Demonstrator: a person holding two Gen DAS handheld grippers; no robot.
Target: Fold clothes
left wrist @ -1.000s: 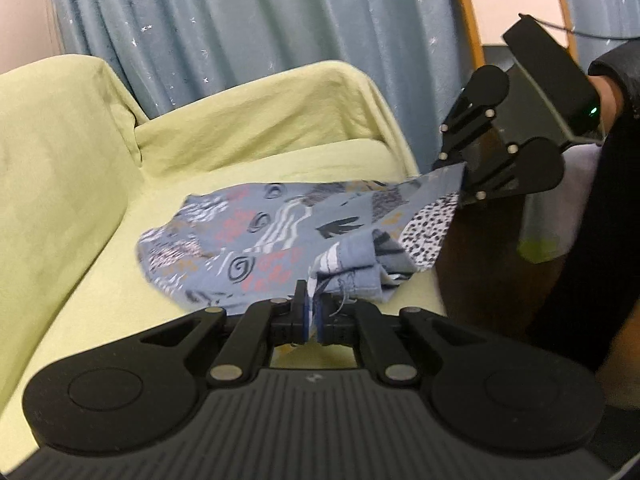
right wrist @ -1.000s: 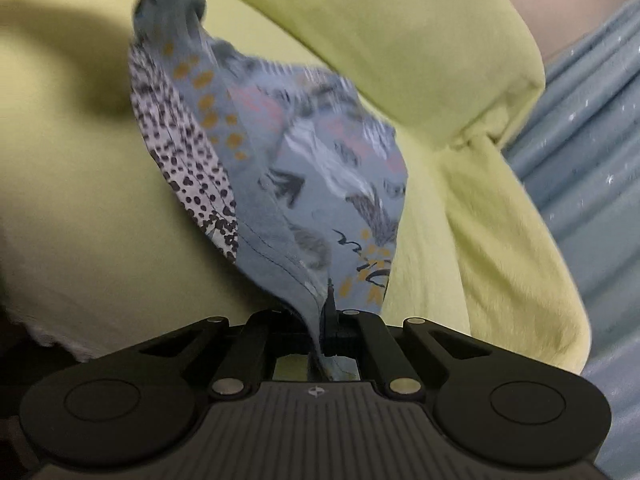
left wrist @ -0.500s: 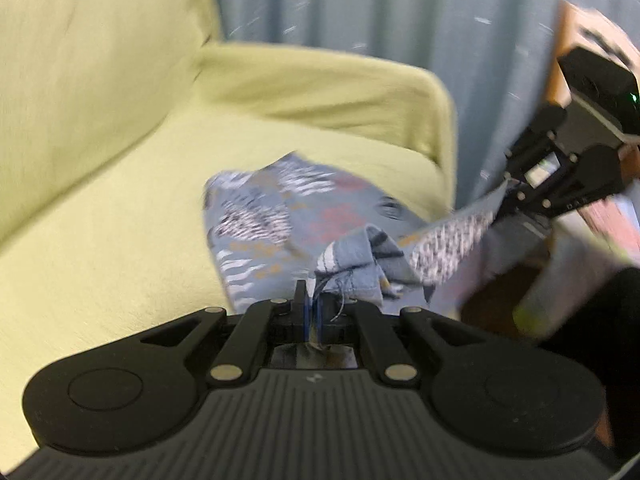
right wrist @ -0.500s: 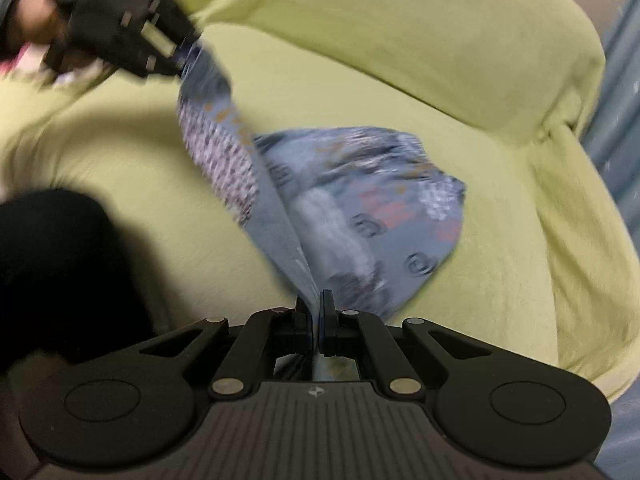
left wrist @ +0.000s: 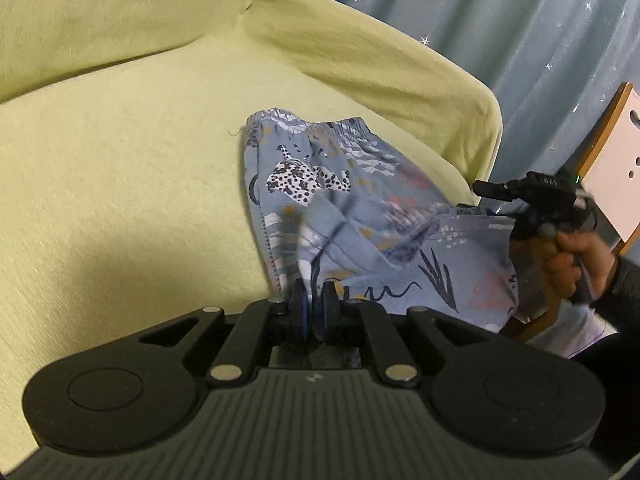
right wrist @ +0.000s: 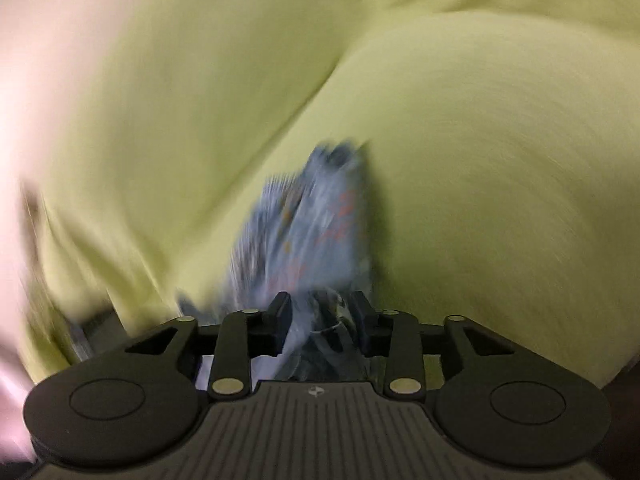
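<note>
A yellow-green sofa [left wrist: 120, 168] fills the field ahead of both claws; its seat cushion lies directly ahead of the left gripper [left wrist: 313, 308], its backrest rises beyond and to the left, and its armrest [left wrist: 380, 68] crosses the upper right of the left wrist view. A blue-grey curtain [left wrist: 500, 12] with small white stars hangs behind the armrest. A wooden-edged panel [left wrist: 612, 160] stands at the far right of that view. The task item, a pair of blue patterned shorts [left wrist: 340, 208], lies on the seat cushion with its elastic waistband at the end farthest from the left gripper and its near edge reaching the fingertips. The left gripper is set to a narrow gap, with a fold of the shorts fabric standing between its blue pads [left wrist: 303, 312]; firm clamping cannot be confirmed from the view. The right gripper [right wrist: 320, 316] is spread wide, with shorts fabric bunched loosely between the fingers; this view is heavily motion-blurred. In the left wrist view the right gripper appears at the right edge of the shorts, carried by a person's hand [left wrist: 576, 256].
</note>
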